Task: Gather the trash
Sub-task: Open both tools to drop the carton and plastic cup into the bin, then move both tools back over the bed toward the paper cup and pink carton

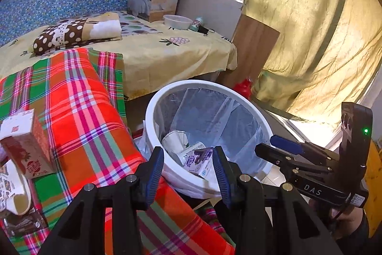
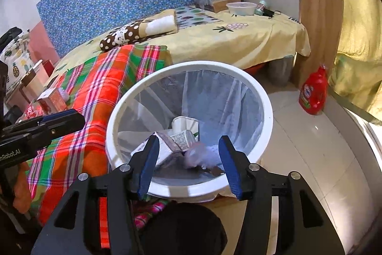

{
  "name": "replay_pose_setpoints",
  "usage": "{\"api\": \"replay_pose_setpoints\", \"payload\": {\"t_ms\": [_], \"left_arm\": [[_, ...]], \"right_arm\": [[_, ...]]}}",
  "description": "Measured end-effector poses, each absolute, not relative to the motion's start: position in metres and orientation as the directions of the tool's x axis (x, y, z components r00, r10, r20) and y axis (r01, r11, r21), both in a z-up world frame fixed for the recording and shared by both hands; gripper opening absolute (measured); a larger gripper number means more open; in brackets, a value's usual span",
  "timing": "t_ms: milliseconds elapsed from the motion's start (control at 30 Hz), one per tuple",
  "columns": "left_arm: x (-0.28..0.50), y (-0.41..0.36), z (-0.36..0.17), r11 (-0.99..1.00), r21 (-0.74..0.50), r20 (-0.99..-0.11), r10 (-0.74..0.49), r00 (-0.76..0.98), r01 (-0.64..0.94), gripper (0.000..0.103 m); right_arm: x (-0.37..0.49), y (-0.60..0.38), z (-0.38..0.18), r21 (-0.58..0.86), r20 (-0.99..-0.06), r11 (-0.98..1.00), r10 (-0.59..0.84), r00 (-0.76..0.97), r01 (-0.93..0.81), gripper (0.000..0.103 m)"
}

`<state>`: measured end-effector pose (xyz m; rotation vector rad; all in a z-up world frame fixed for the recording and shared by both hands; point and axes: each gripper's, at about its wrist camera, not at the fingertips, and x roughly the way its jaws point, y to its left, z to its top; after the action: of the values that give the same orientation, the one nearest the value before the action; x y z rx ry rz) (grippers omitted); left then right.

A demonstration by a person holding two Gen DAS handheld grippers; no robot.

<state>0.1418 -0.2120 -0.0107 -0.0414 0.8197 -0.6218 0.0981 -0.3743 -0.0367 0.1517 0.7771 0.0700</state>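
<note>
Left wrist view: left gripper (image 1: 188, 171) gapes wide, empty, above the bin (image 1: 248, 97), cartons (image 1: 195, 157) inside. At nine o'clock a box (image 1: 26, 142) waits on the blanket (image 1: 83, 99).

Right wrist view: right gripper (image 2: 189, 161) spread wide, empty, a blurred wad (image 2: 203, 154) dropping binward.

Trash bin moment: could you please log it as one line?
left gripper: open, empty | right gripper: open, over bin | bin: cartons, paper cup | red carton on blanket

Bright warm backlight through the yellow curtain (image 1: 310, 23), fisheye-bent dark corners, floor glare
</note>
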Motion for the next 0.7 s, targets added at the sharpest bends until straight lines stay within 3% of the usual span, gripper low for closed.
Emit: {"api": "replay_pose_setpoints", "payload": {"t_ms": [700], "left_arm": [[0.099,-0.152,0.005,0.894,-0.226,-0.644,-0.436,0.629,0.388,0.042]], "right_arm": [[0.078,-0.322,-0.018,0.158,-0.652,0.978,0.209,0.729,-0.139,0.054]]}}
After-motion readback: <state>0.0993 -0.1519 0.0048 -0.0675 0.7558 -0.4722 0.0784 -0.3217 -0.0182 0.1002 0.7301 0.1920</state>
